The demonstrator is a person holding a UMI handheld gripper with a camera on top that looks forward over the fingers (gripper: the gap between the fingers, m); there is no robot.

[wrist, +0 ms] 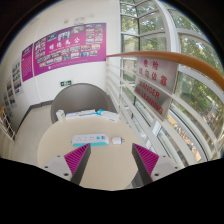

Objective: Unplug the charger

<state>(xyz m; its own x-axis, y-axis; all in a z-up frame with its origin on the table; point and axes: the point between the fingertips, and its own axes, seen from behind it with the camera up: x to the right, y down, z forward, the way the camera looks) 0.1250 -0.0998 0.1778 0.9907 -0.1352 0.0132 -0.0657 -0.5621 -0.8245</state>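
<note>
A white power strip [90, 138] lies on the beige table [105, 160] just ahead of my fingers, toward the left one. A small white charger [116, 141] sits at its right end, plugged in, with a thin white cable running off to the right. My gripper [112, 157] is open and empty, its magenta pads [82, 156] spread wide. The strip and charger lie beyond the fingertips, not between them.
A dark chair [82, 100] stands behind the table by a white wall with pink posters [68, 46]. Windows with red signs [150, 82] run along the right side. A railing [150, 120] borders the table's right edge.
</note>
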